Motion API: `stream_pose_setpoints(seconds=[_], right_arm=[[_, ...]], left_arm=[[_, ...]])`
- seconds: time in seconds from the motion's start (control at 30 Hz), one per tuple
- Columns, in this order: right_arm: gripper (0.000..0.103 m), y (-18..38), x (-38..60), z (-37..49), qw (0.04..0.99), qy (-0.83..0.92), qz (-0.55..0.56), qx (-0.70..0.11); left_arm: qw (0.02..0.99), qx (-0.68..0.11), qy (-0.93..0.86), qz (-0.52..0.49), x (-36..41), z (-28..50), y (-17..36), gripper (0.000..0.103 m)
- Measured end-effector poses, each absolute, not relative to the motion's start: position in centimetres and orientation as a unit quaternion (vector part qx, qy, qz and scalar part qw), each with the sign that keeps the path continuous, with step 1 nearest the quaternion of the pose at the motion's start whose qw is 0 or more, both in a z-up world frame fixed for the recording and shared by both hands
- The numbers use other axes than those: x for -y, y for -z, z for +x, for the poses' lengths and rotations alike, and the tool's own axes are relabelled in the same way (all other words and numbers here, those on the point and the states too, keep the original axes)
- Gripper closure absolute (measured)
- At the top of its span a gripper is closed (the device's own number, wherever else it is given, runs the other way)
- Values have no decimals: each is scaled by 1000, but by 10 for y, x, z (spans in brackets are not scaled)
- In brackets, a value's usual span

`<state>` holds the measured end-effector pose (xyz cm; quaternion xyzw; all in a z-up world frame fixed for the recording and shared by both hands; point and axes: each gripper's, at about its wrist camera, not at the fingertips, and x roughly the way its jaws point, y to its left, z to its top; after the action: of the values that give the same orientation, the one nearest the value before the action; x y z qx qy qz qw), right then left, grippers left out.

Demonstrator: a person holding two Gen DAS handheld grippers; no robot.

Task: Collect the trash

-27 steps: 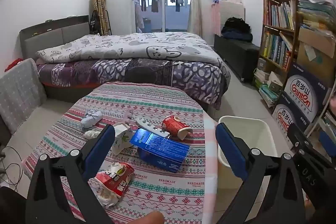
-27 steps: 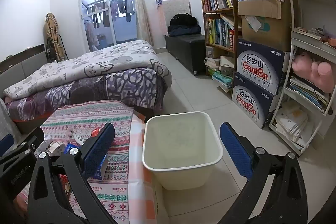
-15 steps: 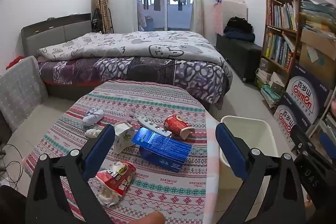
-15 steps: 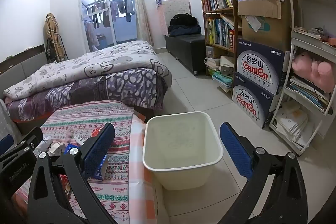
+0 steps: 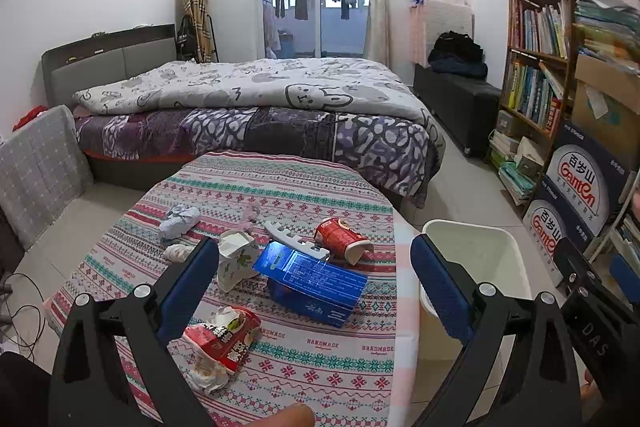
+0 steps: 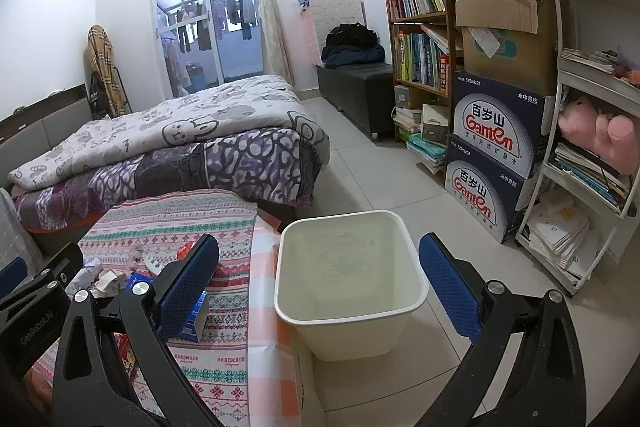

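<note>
Trash lies on the patterned tablecloth [image 5: 280,195]: a blue box [image 5: 312,281], a red paper cup [image 5: 340,239] on its side, a white paper carton [image 5: 236,259], a red snack wrapper [image 5: 222,341], a crumpled tissue [image 5: 178,221] and a white plastic strip [image 5: 290,239]. A cream waste bin [image 6: 352,279] stands on the floor right of the table and looks empty; it also shows in the left wrist view [image 5: 480,259]. My left gripper [image 5: 316,287] is open above the table's near side. My right gripper [image 6: 320,283] is open above the bin.
A bed [image 5: 256,107] stands behind the table. A bookshelf [image 6: 420,27], stacked water cartons [image 6: 496,155] and a white rack [image 6: 592,131] line the right wall. A grey cushion [image 5: 40,163] sits at the left.
The left gripper's view has shifted slightly, and the table items sit a little higher in frame. The right gripper has hardly moved. Both stay open.
</note>
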<state>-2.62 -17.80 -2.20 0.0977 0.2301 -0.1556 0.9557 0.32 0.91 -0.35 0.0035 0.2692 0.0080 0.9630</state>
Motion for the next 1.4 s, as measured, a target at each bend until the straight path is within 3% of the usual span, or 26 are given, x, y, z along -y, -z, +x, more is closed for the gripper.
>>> stream_pose_setpoints(seconds=[1.4], right_arm=[[7,23,178,-25,955,154,100,-233]], left_arm=[[962,-272,-11,3,-12,5,8,9]])
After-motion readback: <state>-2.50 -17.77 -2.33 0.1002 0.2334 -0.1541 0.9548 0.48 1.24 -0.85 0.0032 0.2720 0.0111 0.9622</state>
